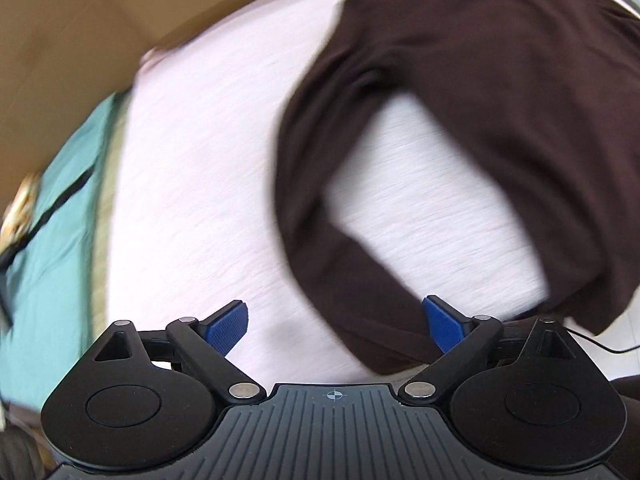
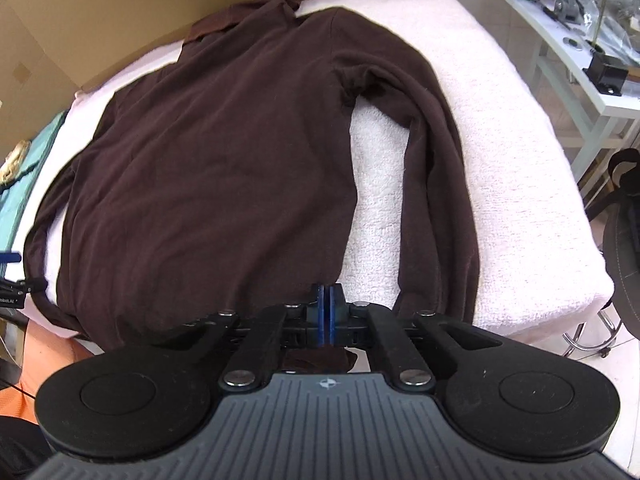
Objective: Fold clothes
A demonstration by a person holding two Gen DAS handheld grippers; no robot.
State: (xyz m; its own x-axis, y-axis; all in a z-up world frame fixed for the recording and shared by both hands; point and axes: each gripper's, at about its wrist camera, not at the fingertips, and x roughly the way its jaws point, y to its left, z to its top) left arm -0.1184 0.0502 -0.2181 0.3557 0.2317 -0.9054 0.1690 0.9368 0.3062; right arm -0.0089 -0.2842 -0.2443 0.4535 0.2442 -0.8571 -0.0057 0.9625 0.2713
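Observation:
A dark brown long-sleeved shirt (image 2: pixel 224 152) lies spread flat on a white towel-covered table (image 2: pixel 500 152), collar at the far end, hem toward me. My right gripper (image 2: pixel 325 300) is shut on the shirt's hem at the near edge of the table, with brown cloth showing between and under the blue pads. My left gripper (image 1: pixel 335 322) is open and empty, hovering over the near left of the table (image 1: pixel 200 200) beside the shirt's left sleeve (image 1: pixel 320 220). The left wrist view is motion-blurred. The left gripper's tip shows at the left edge of the right wrist view (image 2: pixel 10 258).
A cardboard wall (image 2: pixel 120 12) stands behind and left of the table. A teal garment (image 1: pixel 52 240) lies off the table's left side. A white side table with tools (image 2: pixel 580 40) and a black chair (image 2: pixel 624 240) stand on the right.

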